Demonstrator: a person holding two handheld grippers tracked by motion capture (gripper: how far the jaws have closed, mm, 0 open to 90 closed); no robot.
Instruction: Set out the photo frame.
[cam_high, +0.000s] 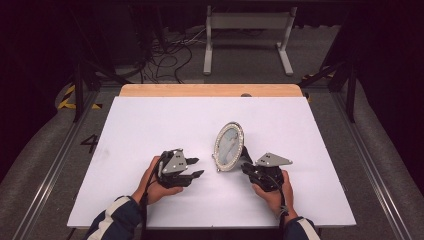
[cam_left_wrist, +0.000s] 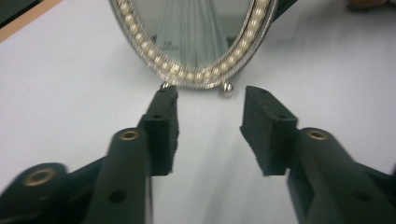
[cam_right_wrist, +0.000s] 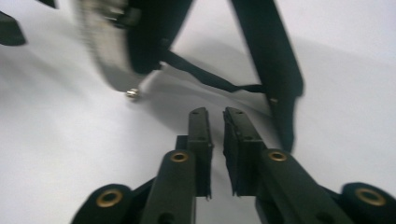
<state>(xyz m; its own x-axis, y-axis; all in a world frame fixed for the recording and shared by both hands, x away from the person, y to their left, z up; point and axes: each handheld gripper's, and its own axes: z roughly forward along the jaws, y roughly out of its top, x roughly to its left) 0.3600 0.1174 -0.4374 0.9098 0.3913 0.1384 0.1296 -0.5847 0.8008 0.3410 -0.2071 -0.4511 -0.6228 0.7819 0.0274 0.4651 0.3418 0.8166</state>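
An oval frame with a pearl-studded silver rim stands upright on the white table top, tilted slightly back. My left gripper is just left of it, open and holding nothing. In the left gripper view the jaws point at the frame's bottom rim and its small ball feet. My right gripper is close behind the frame on the right. In the right gripper view its jaws are nearly together with nothing between them, aimed at the dark back, the prop leg and a thin strap.
A wooden strip edges the table's far side. Beyond it are a white stand and loose cables on the floor. Bare white surface lies on every side of the frame.
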